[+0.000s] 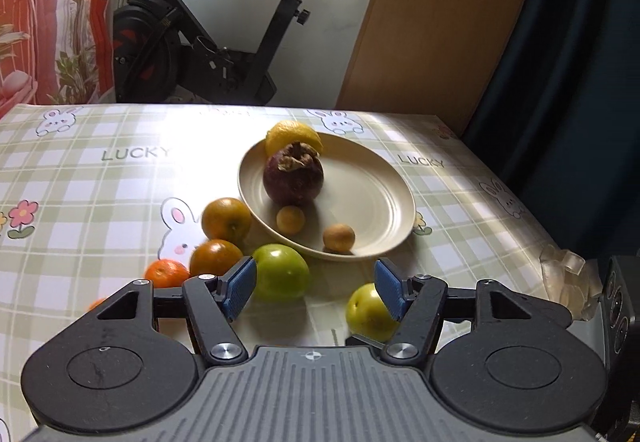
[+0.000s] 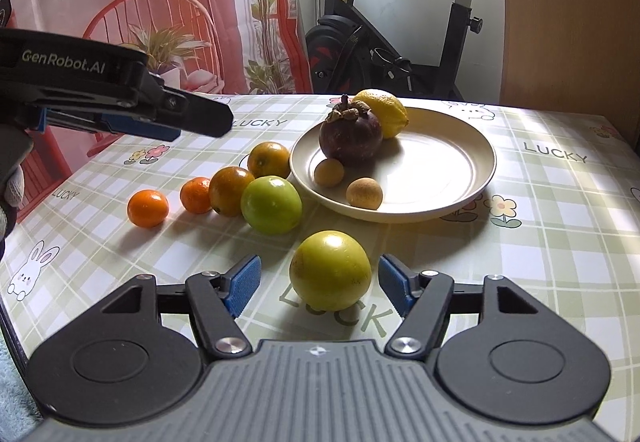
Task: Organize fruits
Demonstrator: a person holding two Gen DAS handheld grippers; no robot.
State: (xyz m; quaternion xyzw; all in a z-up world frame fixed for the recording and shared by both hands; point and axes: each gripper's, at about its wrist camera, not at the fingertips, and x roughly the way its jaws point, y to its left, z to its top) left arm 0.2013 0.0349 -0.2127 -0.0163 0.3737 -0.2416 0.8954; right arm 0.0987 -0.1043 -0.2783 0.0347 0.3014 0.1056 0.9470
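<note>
My left gripper [image 1: 316, 286] is open, with a green fruit [image 1: 282, 274] just beyond its left pad and a yellow-green fruit [image 1: 370, 312] half hidden behind its right pad. My right gripper [image 2: 320, 284] is open around that yellow-green fruit [image 2: 330, 270], and its pads do not touch it. The cream plate [image 2: 432, 170] holds a mangosteen [image 2: 350, 138], a lemon [image 2: 386, 114] and two longans [image 2: 329, 172]. On the cloth left of the plate lie the green fruit [image 2: 271, 205], two brownish oranges [image 2: 231, 191] and two tangerines [image 2: 148, 208]. The left gripper [image 2: 192, 124] hovers at upper left.
The table [image 1: 100, 178] has a checked cloth with rabbit prints. An exercise bike [image 1: 192, 42] stands behind its far edge, a wooden panel [image 1: 440, 22] at back right. Clear plastic pieces [image 1: 568, 274] lie at the table's right edge. A gloved hand [image 2: 12, 182] shows at far left.
</note>
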